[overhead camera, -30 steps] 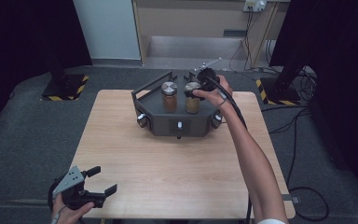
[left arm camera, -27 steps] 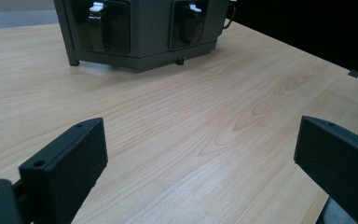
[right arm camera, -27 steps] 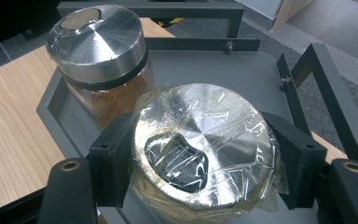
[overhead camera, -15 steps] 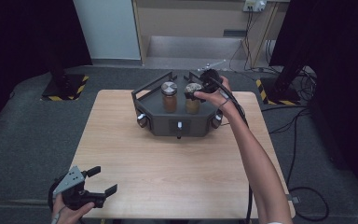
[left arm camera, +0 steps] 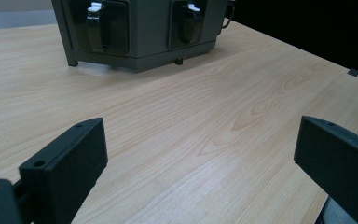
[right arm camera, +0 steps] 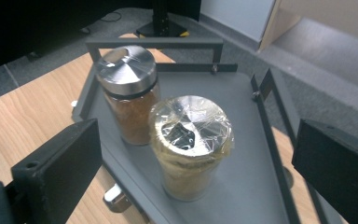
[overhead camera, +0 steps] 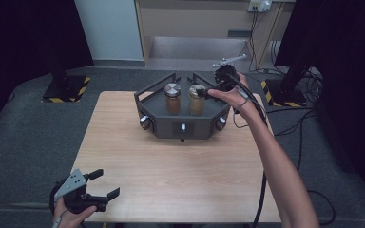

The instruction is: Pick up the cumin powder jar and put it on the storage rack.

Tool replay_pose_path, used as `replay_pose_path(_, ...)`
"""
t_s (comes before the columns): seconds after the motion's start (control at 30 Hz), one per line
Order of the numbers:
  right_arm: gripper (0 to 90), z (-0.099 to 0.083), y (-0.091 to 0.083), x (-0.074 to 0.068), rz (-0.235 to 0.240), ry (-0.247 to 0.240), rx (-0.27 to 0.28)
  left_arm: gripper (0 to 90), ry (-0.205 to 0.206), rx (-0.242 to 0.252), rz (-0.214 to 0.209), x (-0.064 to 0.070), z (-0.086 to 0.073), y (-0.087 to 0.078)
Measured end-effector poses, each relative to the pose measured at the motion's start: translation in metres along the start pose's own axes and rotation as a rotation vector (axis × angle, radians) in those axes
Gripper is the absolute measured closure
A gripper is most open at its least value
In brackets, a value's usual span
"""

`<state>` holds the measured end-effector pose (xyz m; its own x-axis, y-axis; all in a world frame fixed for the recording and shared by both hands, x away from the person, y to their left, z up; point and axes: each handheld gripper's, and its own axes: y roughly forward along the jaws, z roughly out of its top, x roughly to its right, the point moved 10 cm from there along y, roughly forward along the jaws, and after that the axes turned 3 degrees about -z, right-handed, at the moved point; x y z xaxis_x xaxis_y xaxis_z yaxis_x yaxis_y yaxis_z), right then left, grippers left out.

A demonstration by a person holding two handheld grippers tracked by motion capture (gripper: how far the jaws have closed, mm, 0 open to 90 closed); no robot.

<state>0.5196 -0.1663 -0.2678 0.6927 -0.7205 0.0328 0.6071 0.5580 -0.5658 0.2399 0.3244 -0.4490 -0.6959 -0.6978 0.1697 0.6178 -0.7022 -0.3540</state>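
Observation:
A dark grey six-sided tray [overhead camera: 204,127] stands at the far middle of the wooden table [overhead camera: 180,175]. Two jars of brown powder stand in it. One has a metal lid [overhead camera: 172,97], the other a lid wrapped in clear film [overhead camera: 196,99]. My right gripper [overhead camera: 205,91] hovers just right of the film-wrapped jar. In the right gripper view the right gripper [right arm camera: 191,182] is open, and the wrapped jar [right arm camera: 191,140] stands ahead between its spread jaws. The metal-lidded jar [right arm camera: 128,88] stands behind it. My left gripper [overhead camera: 107,183] is open at the table's near left corner.
Three knobs line the tray's front faces, the middle one [overhead camera: 183,127] with a white mark. In the left gripper view the tray's base [left arm camera: 140,42] stands far ahead across bare wood [left arm camera: 191,107]. Dark floor and cables [overhead camera: 285,118] surround the table.
My right gripper has drifted slightly right and back beside the wrapped jar. The left gripper has stayed in place.

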Motion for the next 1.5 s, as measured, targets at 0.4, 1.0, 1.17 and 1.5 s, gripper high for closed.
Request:
replay_pose_path(0.4, 1.7, -0.008, -0.069, -0.032, 0.054, -0.101, 0.048, 1.6, 0.004, -0.001, -0.002, 0.001, 0.0, 0.001)
replay_pose_path(1.0, 1.6, -0.084, -0.147, -0.057, 0.073, -0.159, 0.097, 1.6, 0.006, -0.007, 0.002, 0.001, 0.001, 0.001)
replay_pose_path(1.17, 1.6, -0.11, -0.152, -0.063, 0.071, -0.146, 0.103, 1.6, 0.008, -0.007, 0.001, 0.002, 0.001, 0.001)
replay_pose_path(1.5, 1.4, -0.158, -0.151, -0.077, 0.079, -0.102, 0.117, 1.6, 0.008, -0.006, 0.001, 0.002, 0.001, 0.001)
